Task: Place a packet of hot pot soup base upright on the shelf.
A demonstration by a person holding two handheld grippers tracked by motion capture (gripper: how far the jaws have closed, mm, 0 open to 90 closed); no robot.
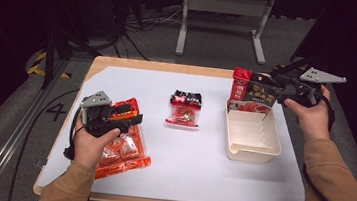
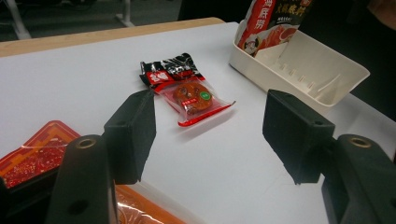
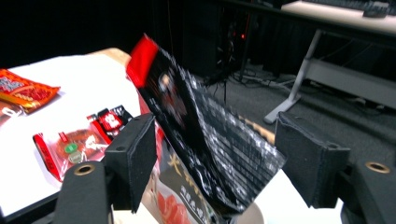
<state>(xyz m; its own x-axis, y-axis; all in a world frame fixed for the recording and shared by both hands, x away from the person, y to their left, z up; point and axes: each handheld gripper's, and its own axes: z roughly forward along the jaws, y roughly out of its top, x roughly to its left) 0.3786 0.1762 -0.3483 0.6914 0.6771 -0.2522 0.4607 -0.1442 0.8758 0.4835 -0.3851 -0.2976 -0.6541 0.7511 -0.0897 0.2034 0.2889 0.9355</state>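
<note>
Standing black-red pouch (image 1: pixel 254 91) in white tray (image 1: pixel 251 151), right gripper (image 1: pixel 274 85) spread, released; two packets left at 9 o'clock; left gripper (image 1: pixel 132 118) spread, empty.

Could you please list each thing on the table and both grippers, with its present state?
black-and-red pouch: tilted upright in the tray's far end, between open jaws.
white tray: upright, otherwise empty.
small snack packet: flat, sealed, untouched.
orange packet: flat, under the left gripper.
left gripper: open, empty.
right gripper: open.
</note>
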